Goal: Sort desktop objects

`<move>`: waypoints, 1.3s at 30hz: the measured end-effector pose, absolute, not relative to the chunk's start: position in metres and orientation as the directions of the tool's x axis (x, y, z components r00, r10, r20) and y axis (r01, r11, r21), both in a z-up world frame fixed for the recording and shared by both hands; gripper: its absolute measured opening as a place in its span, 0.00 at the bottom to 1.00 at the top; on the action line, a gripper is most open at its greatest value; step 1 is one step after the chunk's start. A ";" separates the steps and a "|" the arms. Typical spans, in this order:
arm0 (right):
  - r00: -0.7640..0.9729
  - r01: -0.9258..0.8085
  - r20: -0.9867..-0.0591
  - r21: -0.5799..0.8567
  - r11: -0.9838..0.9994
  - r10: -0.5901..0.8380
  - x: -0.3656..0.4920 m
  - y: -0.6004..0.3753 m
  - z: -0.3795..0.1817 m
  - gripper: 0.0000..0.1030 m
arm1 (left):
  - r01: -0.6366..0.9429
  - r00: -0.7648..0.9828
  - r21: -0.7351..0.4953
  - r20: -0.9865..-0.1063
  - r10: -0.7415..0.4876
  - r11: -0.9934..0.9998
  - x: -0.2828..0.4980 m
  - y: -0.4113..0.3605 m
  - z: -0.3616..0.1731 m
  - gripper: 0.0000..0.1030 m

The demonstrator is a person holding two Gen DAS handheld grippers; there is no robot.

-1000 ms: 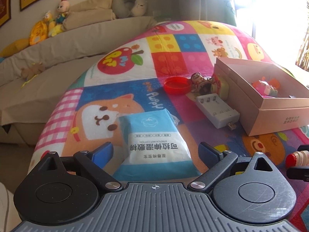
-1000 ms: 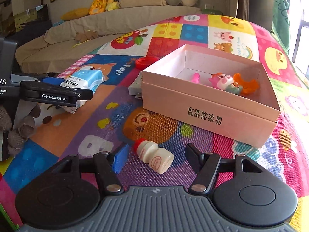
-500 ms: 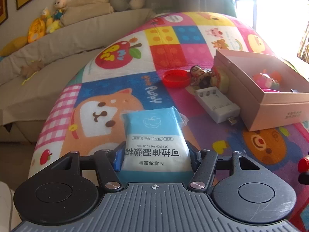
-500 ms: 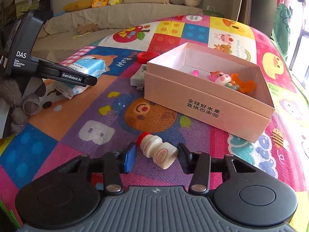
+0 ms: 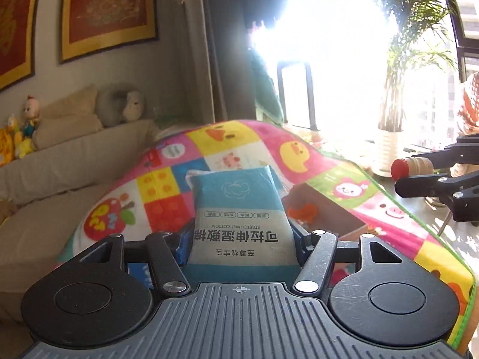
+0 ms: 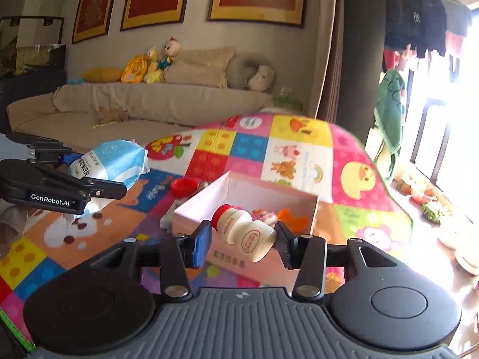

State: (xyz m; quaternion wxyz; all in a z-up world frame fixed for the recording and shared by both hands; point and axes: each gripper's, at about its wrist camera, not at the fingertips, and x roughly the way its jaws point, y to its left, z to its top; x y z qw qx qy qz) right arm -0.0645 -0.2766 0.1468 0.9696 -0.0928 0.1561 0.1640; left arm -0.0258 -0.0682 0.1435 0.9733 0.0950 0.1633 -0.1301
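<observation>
The blue wipes pack [image 5: 239, 209] is clamped between the fingers of the left gripper [image 5: 241, 239] and held above the colourful mat [image 5: 344, 185]. The small bottle [image 6: 244, 232] is pinched, tilted, by the right gripper [image 6: 244, 240], near the pink box [image 6: 269, 197].

Surface: bright patchwork play mat [image 6: 299, 155] with cartoon animals and fruit.
Box: pink open carton [image 6: 239, 193] sits on the mat mid-way.
Lid: red lid [image 6: 184, 186] lies left of the box's far corner.
Charger: grey edge [image 6: 166, 220] touches the box's left side.
</observation>
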 end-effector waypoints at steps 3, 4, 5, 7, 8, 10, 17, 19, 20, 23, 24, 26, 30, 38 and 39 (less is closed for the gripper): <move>0.922 -0.304 -0.280 -0.103 0.947 0.266 -0.054 -0.291 0.162 0.44 | 0.290 0.911 0.139 -0.344 -0.228 0.947 0.021 -0.096 0.149 0.64; 0.925 -0.292 -0.279 -0.089 0.952 0.258 -0.049 -0.295 0.162 0.44 | 0.291 0.906 0.132 -0.355 -0.229 0.948 0.039 -0.105 0.147 0.64; 0.925 -0.285 -0.283 -0.075 0.956 0.254 -0.045 -0.298 0.161 0.44 | 0.292 0.905 0.127 -0.356 -0.231 0.948 0.056 -0.114 0.145 0.64; 0.919 -0.283 -0.302 -0.052 0.958 0.255 -0.035 -0.304 0.155 0.44 | 0.299 0.910 0.142 -0.341 -0.237 0.944 0.088 -0.129 0.134 0.70; 0.913 -0.283 -0.320 -0.045 0.958 0.255 -0.028 -0.306 0.150 0.44 | 0.296 0.906 0.161 -0.358 -0.223 0.942 0.103 -0.135 0.127 0.79; 0.902 -0.270 -0.361 -0.042 0.962 0.238 -0.012 -0.307 0.139 0.44 | 0.288 0.883 0.164 -0.428 -0.195 0.944 0.124 -0.138 0.114 0.81; 0.875 -0.242 -0.438 -0.024 0.970 0.207 0.020 -0.314 0.114 0.44 | 0.266 0.842 0.026 -0.492 -0.219 0.964 0.064 -0.080 0.080 0.93; 0.864 -0.254 -0.450 -0.005 0.967 0.225 0.029 -0.311 0.113 0.44 | 0.280 0.832 0.021 -0.504 -0.232 0.960 0.040 -0.070 0.073 0.93; 0.859 -0.262 -0.455 0.005 0.965 0.236 0.034 -0.308 0.113 0.44 | 0.285 0.828 0.020 -0.509 -0.235 0.958 0.029 -0.066 0.069 0.94; 0.841 -0.283 -0.472 0.034 0.959 0.265 0.054 -0.298 0.114 0.44 | 0.278 0.824 0.031 -0.522 -0.222 0.960 0.007 -0.055 0.059 0.94; 0.836 -0.285 -0.479 0.040 0.958 0.269 0.061 -0.294 0.114 0.44 | 0.270 0.827 0.039 -0.520 -0.211 0.962 0.002 -0.052 0.056 0.95; 0.818 -0.292 -0.509 0.036 0.956 0.269 0.079 -0.286 0.111 0.45 | 0.243 0.838 0.053 -0.514 -0.182 0.968 -0.006 -0.044 0.050 0.97; 0.777 -0.271 -0.583 0.029 0.962 0.237 0.109 -0.275 0.103 0.48 | 0.167 0.843 0.039 -0.525 -0.122 0.985 -0.011 -0.020 0.042 0.97; 0.736 -0.358 -0.597 0.056 0.932 0.319 0.112 -0.228 0.114 0.48 | 0.018 0.832 -0.002 -0.554 -0.016 1.000 -0.005 0.019 0.024 0.98; 0.725 -0.383 -0.602 0.053 0.922 0.335 0.116 -0.216 0.119 0.48 | 0.015 0.831 -0.013 -0.557 -0.020 1.000 -0.005 0.021 0.022 0.98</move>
